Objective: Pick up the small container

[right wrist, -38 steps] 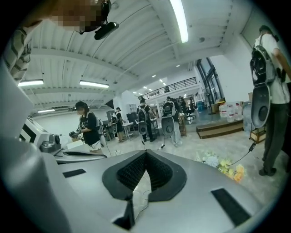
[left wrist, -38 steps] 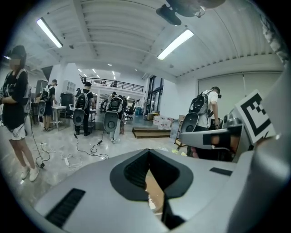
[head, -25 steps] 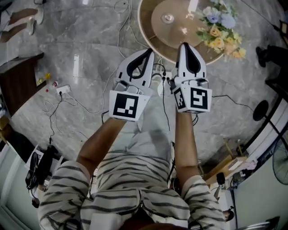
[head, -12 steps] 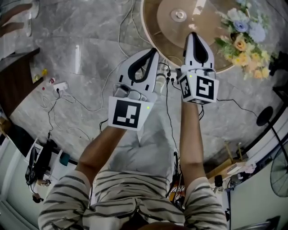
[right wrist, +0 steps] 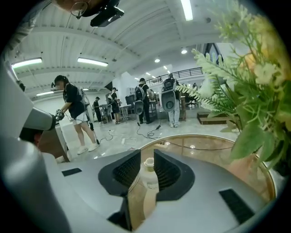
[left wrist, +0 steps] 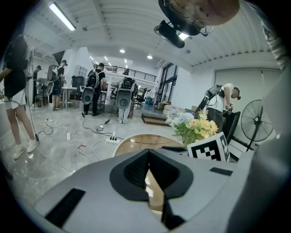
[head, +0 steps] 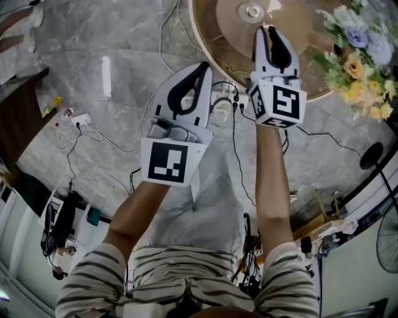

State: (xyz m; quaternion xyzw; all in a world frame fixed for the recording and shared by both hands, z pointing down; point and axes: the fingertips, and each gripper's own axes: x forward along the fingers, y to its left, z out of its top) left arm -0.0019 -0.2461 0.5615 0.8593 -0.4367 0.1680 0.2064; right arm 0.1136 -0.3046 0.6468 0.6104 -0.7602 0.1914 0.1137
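Your right hand-held gripper (head: 273, 31) (right wrist: 144, 154) has its jaws apart and grips nothing. In the right gripper view the small container (right wrist: 148, 170) shows through the gap at 12 o'clock. It is a pale bottle with a cap, standing upright on the round worktop (head: 227, 34). The jaws cover its lower body there, so its base and its clearance from the pads can't be read. In the head view the small container (head: 253, 10) sits just past the tips at 11 o'clock, small, washed by glare and close to the frame's top edge, which also cuts off the worktop. The flowers (head: 360, 68) stand at 3 o'clock of that hand-held gripper, partly cropped at the right.

Your left hand-held gripper (head: 200, 67) (left wrist: 148, 152) has its tips together, with nothing between them. It hangs over the floor (head: 124, 56) at the worktop's 7 o'clock rim.

Compared with half a second ago, your right hand-held gripper has moved further over the worktop, closing on the container. The left one remains off the rim.
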